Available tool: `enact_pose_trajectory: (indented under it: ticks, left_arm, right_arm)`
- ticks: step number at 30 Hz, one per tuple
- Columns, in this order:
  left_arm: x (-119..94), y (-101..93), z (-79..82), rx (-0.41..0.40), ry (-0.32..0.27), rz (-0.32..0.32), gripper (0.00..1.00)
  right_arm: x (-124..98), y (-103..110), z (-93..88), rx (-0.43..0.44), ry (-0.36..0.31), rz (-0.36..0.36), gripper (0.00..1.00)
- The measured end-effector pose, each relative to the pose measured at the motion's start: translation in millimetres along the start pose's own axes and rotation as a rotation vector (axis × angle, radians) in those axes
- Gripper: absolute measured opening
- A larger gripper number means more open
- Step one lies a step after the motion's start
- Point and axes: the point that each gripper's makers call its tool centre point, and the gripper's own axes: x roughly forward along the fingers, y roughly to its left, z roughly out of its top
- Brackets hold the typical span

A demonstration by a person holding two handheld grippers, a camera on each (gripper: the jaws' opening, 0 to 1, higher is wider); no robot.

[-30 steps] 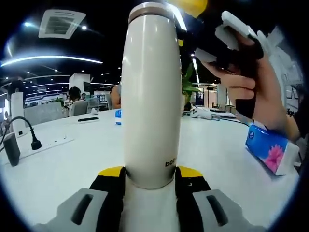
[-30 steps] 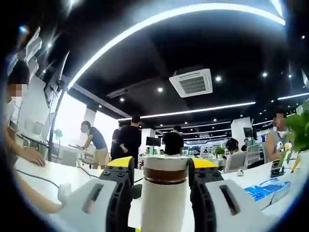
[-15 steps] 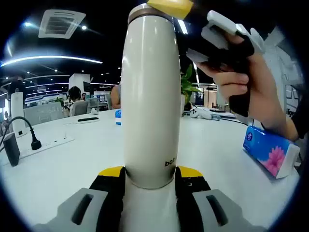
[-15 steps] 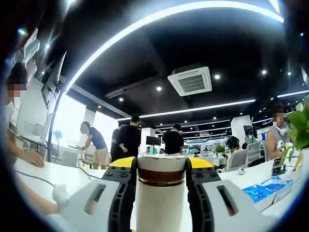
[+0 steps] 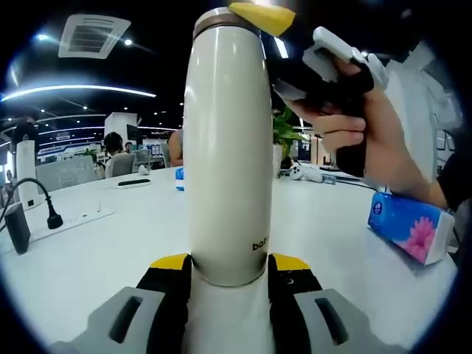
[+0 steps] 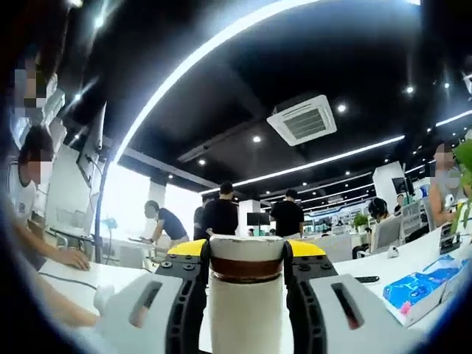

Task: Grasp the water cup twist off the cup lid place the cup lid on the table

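A tall cream water cup [image 5: 228,155] stands upright on the white table [image 5: 96,258], and my left gripper [image 5: 229,267] is shut on its base. At the cup's top, my right gripper, with a yellow-tipped jaw, comes in from the right, held in a person's hand [image 5: 369,140]. In the right gripper view, my right gripper [image 6: 246,254] is shut on the cup lid [image 6: 246,254], a cream cap with a brown band, seen on top of the cup body [image 6: 245,317].
A blue tissue pack [image 5: 409,225] lies on the table to the right. A black power plug and cable [image 5: 44,210] sit at the left. Several people stand or sit in the office background [image 6: 221,217]. Another blue pack [image 6: 424,287] lies at the right.
The right gripper and the hand holding it have turned around the cup's top, and the background in the right gripper view has shifted with it. The left gripper and cup have stayed still.
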Motion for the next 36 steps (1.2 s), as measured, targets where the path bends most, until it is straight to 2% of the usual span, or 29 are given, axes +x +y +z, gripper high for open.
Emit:
enact_pose_trajectory:
  ticks: [12, 14, 16, 18, 22, 31, 36]
  left_arm:
    - [-0.2, 0.6, -0.2, 0.001, -0.001, -0.008, 0.42]
    - [-0.4, 1.3, -0.5, 0.0, 0.0, -0.009, 0.42]
    - [-0.5, 0.9, -0.6, 0.002, -0.001, -0.011, 0.42]
    - [-0.3, 0.6, -0.7, 0.002, 0.0, -0.013, 0.42]
    - [0.2, 0.3, -0.9, 0.002, 0.0, -0.016, 0.42]
    - [-0.3, -0.7, -1.2, 0.0, 0.0, -0.016, 0.42]
    - [-0.8, -0.9, -1.0, 0.0, 0.0, -0.015, 0.42]
  right_arm:
    - [-2.3, 10.0, 0.0, -0.003, 0.002, 0.114, 0.43]
    - [-4.1, 13.9, 0.1, 0.018, 0.014, 0.166, 0.43]
    - [-6.4, 14.1, 1.0, -0.014, 0.013, 0.197, 0.43]
    - [-6.3, 15.3, 0.4, 0.007, 0.011, 0.235, 0.43]
    - [-3.8, 12.9, -1.5, 0.015, 0.004, 0.281, 0.43]
    - [1.5, 12.9, -3.0, 0.067, -0.013, 0.443, 0.43]
    - [3.3, 12.9, -3.3, 0.102, -0.026, 0.498, 0.43]
